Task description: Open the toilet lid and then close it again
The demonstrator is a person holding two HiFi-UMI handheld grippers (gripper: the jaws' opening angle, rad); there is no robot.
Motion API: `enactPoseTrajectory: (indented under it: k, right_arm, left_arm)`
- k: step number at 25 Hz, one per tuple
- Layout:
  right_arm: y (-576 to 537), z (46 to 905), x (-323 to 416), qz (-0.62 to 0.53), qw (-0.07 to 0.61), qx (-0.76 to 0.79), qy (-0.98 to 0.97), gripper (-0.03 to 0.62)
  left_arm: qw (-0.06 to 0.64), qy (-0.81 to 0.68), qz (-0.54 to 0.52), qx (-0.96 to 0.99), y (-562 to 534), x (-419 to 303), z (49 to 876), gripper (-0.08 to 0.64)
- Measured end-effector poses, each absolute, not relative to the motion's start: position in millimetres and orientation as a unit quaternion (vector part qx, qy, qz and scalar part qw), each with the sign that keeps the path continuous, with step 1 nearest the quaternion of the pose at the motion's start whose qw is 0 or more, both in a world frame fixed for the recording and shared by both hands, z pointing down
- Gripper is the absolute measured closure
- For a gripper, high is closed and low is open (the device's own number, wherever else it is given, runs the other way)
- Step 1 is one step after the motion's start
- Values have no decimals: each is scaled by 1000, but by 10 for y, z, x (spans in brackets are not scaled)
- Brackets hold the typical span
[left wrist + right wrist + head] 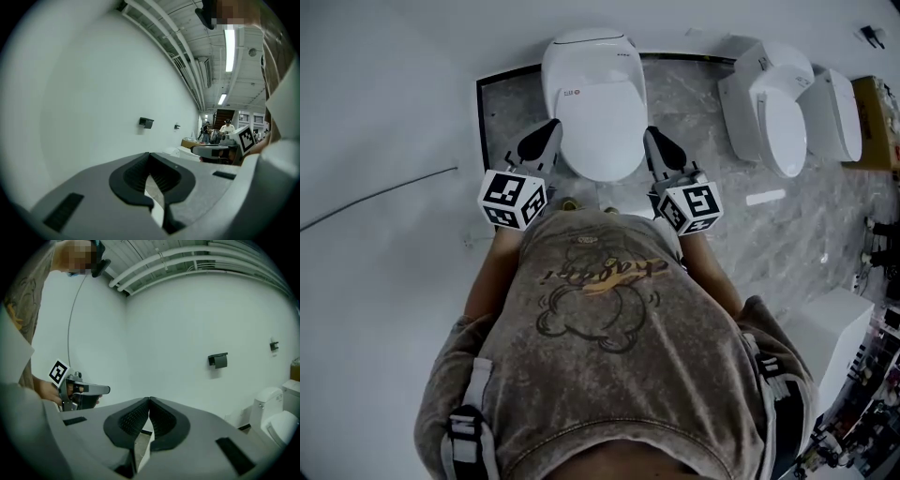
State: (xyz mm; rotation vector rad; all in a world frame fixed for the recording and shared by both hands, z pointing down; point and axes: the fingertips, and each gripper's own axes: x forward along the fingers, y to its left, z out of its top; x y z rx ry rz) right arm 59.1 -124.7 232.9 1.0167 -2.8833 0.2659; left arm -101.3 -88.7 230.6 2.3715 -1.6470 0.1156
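The white toilet (592, 66) stands on a grey marble floor panel just ahead of me, and its lid (602, 127) lies down flat. In the head view my left gripper (551, 129) hovers at the bowl's left side and my right gripper (652, 138) at its right side; neither touches the toilet. Both point roughly level toward the white wall. In the left gripper view the left gripper's (149, 155) dark pads meet with nothing between them. The right gripper (149, 401) likewise shows its pads together and empty in the right gripper view. Each gripper sees the other one off to its side.
Two more white toilets (780, 114) stand to the right, with a cardboard box (874, 120) beyond them. A white cabinet (831, 328) sits at the right near me. A thin cable (384, 195) runs over the floor at left. A black holder (218, 360) hangs on the wall.
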Motion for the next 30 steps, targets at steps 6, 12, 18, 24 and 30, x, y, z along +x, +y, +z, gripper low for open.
enactPoseTrajectory:
  k: [6, 12, 18, 24, 30]
  right_arm:
    - [-1301, 2519, 668, 90, 38, 363, -927, 565]
    - [-1296, 2509, 749, 88, 38, 374, -923, 566]
    - [-1307, 2545, 830, 94, 42, 377, -920, 566]
    - [-1240, 2537, 819, 93, 39, 379, -920, 566]
    - [-1207, 2584, 822, 89, 48, 379, -920, 566]
  left_arm:
    - [118, -584, 34, 802, -914, -1035, 2514, 551]
    - [118, -585, 28, 802, -909, -979, 2487, 551]
    - [130, -587, 26, 799, -892, -931, 2519, 551]
    - [139, -597, 23, 790, -792, -976, 2572, 551]
    - [134, -597, 24, 790, -766, -969, 2558, 551]
